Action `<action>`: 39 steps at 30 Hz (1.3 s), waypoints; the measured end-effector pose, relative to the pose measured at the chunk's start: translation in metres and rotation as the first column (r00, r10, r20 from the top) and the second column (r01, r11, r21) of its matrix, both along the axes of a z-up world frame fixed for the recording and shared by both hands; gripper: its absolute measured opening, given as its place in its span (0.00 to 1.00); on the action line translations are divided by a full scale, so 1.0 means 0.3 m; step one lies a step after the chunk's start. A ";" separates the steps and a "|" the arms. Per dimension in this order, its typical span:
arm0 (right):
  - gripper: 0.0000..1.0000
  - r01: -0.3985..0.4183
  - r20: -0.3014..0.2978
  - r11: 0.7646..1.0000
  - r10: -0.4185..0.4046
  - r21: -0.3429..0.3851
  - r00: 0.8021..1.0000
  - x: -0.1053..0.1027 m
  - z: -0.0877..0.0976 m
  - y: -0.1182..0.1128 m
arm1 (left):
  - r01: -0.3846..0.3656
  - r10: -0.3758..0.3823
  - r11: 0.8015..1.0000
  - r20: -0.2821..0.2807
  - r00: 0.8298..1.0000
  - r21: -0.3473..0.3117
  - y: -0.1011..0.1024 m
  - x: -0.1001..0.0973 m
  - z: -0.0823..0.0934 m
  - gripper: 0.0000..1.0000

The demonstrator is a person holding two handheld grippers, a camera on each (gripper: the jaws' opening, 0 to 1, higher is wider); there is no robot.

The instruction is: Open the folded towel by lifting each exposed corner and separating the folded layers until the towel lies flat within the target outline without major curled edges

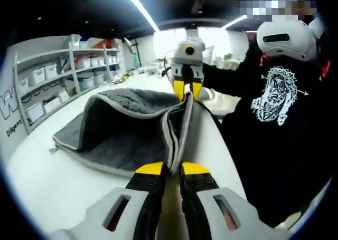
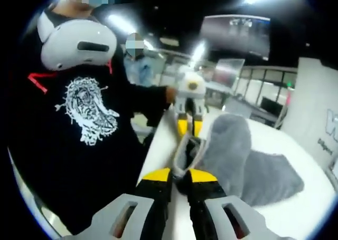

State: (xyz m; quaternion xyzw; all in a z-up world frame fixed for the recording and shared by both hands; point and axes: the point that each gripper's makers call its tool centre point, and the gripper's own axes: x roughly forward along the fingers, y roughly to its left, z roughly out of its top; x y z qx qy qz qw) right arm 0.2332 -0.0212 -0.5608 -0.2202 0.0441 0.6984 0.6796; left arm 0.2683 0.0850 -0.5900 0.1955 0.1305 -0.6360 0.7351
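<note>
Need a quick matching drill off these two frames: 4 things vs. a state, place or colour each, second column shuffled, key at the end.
Column 1
1. towel
2. left gripper
3. shelving unit
4. table

Column 2
A. white, bearing the towel
B. grey, top layer lifted up from the lower layer
C. along the wall, holding white bins
D. shut on the towel's edge, facing the right gripper, which pinches the same edge

Pairs: 1-B, 2-D, 3-C, 4-A
</note>
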 end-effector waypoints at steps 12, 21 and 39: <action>0.14 0.001 -0.040 1.000 -0.001 -0.013 0.999 -0.018 0.003 -0.031 | -0.019 0.017 0.997 -0.025 1.000 -0.076 0.009 0.005 0.056 0.24; 0.14 0.029 -0.049 0.996 -0.025 0.080 0.999 0.008 0.078 -0.039 | -0.037 0.020 0.981 -0.090 0.996 -0.191 -0.005 0.013 0.124 0.23; 0.12 0.076 -0.025 0.996 -0.074 0.052 0.997 0.052 0.046 -0.040 | -0.120 0.048 0.925 -0.204 0.978 -0.360 -0.039 0.049 0.236 0.17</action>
